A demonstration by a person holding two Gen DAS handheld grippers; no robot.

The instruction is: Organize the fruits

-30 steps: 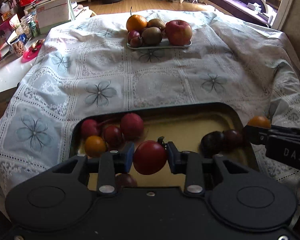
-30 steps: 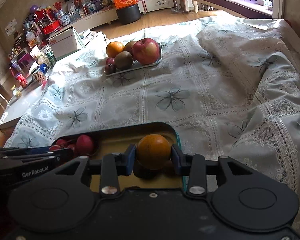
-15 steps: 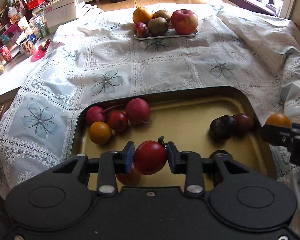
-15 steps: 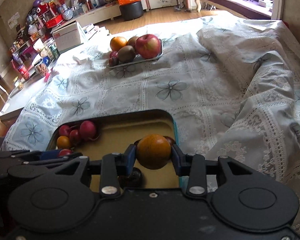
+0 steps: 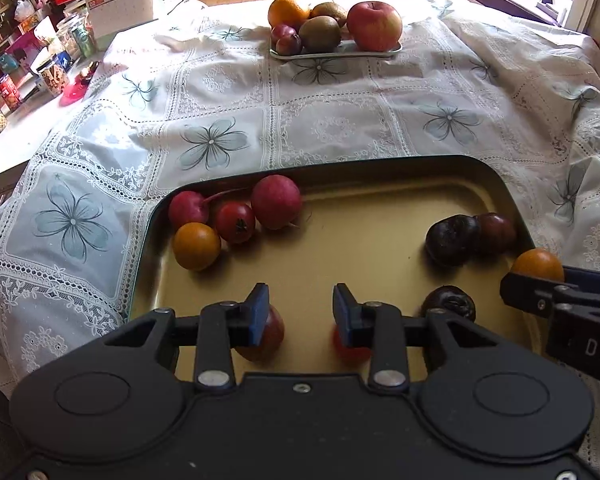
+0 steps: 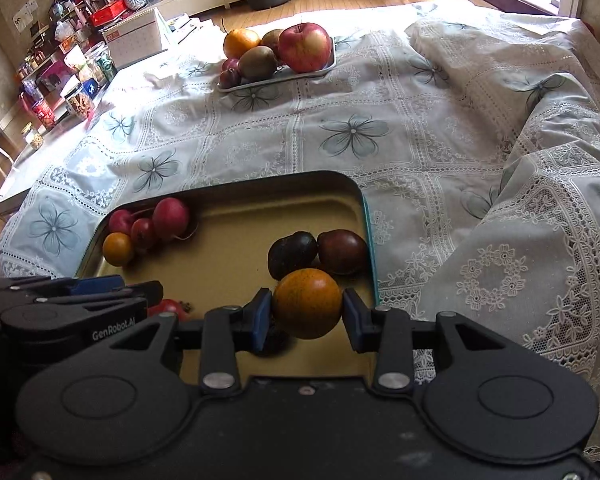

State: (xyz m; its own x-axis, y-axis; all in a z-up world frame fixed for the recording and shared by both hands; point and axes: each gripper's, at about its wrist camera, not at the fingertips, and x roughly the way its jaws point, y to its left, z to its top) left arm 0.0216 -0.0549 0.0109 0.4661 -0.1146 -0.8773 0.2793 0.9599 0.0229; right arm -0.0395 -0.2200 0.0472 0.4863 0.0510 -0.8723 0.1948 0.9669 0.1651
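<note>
Your right gripper (image 6: 307, 312) is clamping an orange fruit (image 6: 307, 303) over the gold tray (image 6: 228, 256), dark plums (image 6: 318, 254) crowding just beyond it. Your left gripper (image 5: 300, 312) is gaping empty above two red fruits (image 5: 268, 332).

left tongs (image 5: 300, 308) now parted, red tomato (image 5: 350, 350) dropped onto tray (image 5: 380, 200)

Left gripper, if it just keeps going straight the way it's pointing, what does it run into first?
Probably bare tray floor: the left gripper is open, angled down over an empty patch, with fruit clusters off to both sides. Beyond that comes the tray's far rim, though depth is hard to judge.
</note>
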